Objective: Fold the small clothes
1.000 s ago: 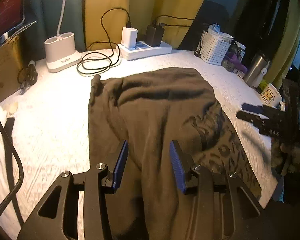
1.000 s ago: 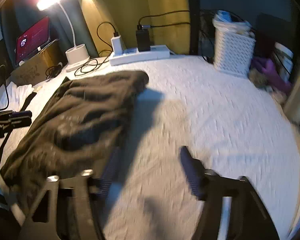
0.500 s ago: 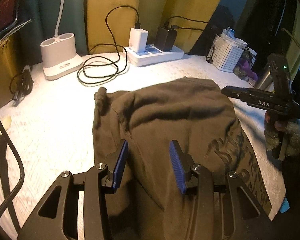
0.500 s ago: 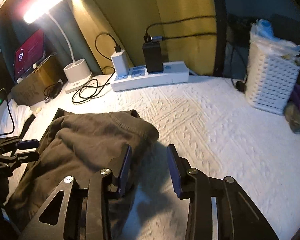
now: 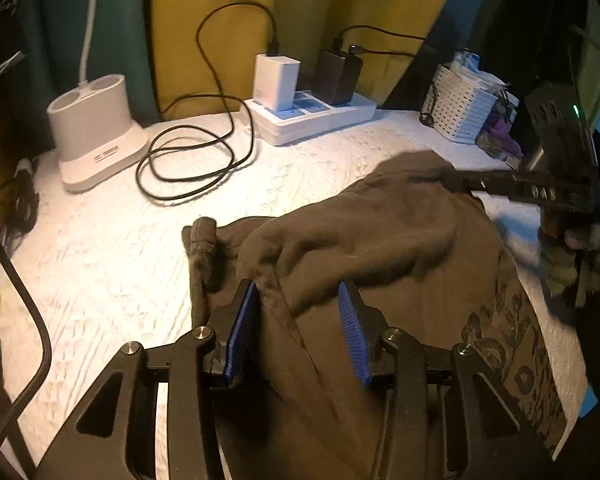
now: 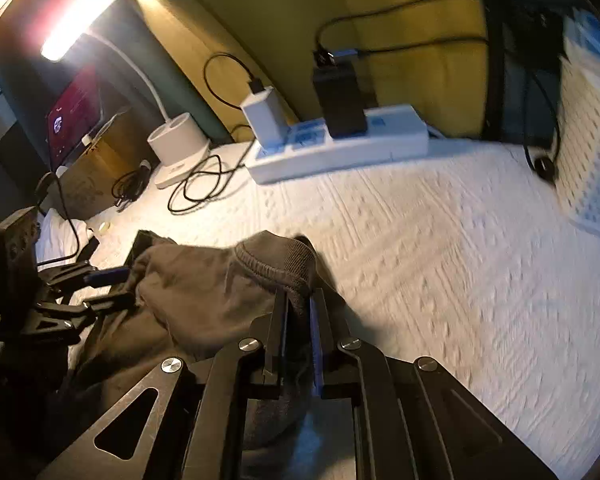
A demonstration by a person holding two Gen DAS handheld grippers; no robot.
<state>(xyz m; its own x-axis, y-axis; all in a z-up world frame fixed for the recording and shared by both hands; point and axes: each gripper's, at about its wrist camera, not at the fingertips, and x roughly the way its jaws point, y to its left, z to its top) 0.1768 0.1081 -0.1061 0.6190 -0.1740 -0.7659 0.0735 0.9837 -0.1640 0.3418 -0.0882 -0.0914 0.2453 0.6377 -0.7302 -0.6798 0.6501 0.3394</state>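
Left black two-finger gripper [image 5: 300,332]: blue ribbed pads [image 5: 242,330], silver round screws on angular black linkage with triangular cut-outs. Right black two-finger gripper [image 6: 299,332]: same build, white "DAS" lettering on its side, green indicator light on the black camera block. Hand [image 5: 580,252] wears fuzzy olive fingerless glove.

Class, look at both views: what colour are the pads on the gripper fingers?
Blue. The left wrist view shows it best, on the left gripper's pads.
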